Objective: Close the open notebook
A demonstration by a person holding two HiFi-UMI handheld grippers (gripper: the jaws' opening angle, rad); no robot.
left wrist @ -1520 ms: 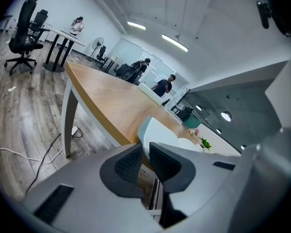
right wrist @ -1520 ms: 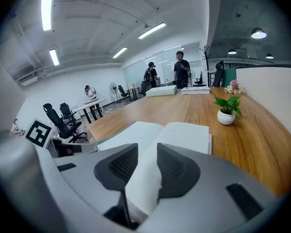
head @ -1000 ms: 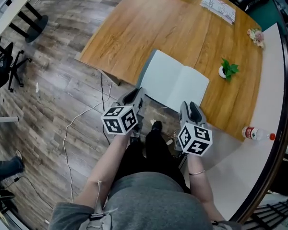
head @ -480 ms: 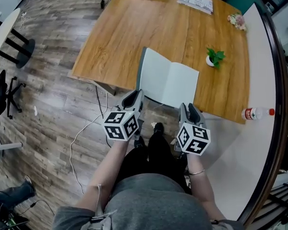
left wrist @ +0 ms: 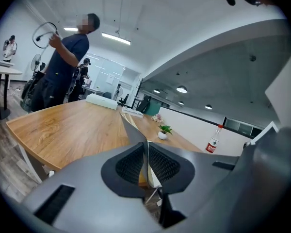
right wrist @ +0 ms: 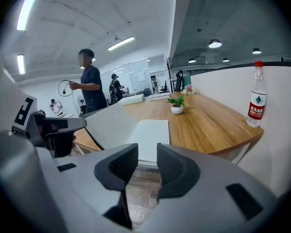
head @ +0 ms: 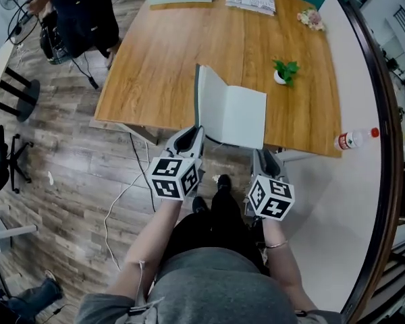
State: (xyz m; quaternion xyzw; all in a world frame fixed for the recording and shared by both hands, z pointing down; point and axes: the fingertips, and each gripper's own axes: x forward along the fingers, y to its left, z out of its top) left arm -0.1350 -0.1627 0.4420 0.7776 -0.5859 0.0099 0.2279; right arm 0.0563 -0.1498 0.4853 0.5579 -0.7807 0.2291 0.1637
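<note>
Left claw (head: 194,133) pinching notebook cover (head: 211,106), right claw (head: 266,156) spread, plant (head: 285,67) in pot (head: 279,78)

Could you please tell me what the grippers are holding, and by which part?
The left gripper pinches the near edge of the raised left cover of the notebook; the right gripper holds nothing.

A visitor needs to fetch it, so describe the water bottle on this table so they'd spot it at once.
Find the large wooden table and go to its near right corner, beside the white wall. The bottle stands upright there: clear plastic with a red cap and red-and-white label, the only bottle, well apart from the potted plant and the notebook.
</note>
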